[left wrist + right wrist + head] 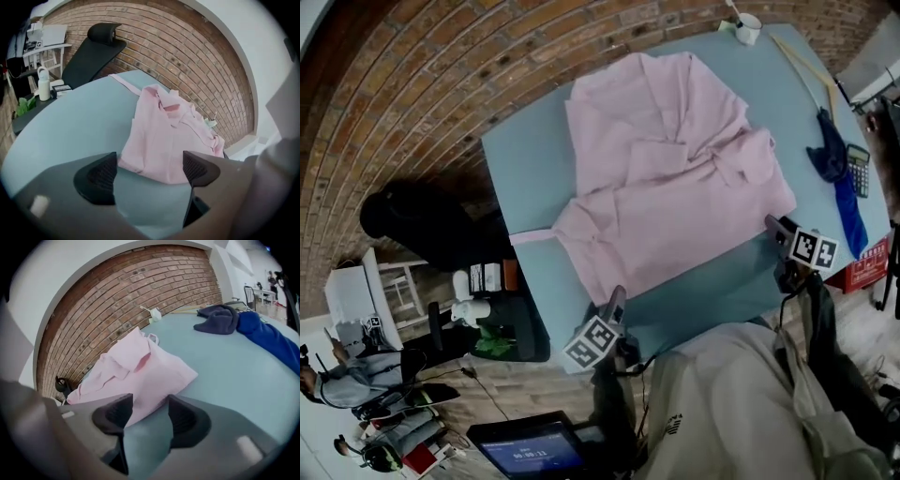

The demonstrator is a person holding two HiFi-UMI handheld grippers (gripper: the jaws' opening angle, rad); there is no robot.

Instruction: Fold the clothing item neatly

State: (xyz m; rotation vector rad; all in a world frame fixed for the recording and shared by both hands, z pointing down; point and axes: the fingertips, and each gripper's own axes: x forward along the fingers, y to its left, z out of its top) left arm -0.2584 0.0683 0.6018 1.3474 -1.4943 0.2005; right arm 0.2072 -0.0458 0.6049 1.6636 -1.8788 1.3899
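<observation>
Left gripper (149, 171) and right gripper (146, 414) hover, fingers (101, 176) released and empty, beside the near edge of the shirt (670, 178) on the table (525, 159).

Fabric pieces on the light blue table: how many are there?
3: a pink shirt spread in the centre, a dark navy bundled cloth near the right edge, and a bright blue cloth beside it. None seems hidden.

On our table's (525, 169) right edge we've got a blue cloth (849, 204) touching a bunched navy one (830, 150), calculator (859, 170) just beside them, white cup (748, 28) at the far corner, brick wall (187, 56) behind.
</observation>
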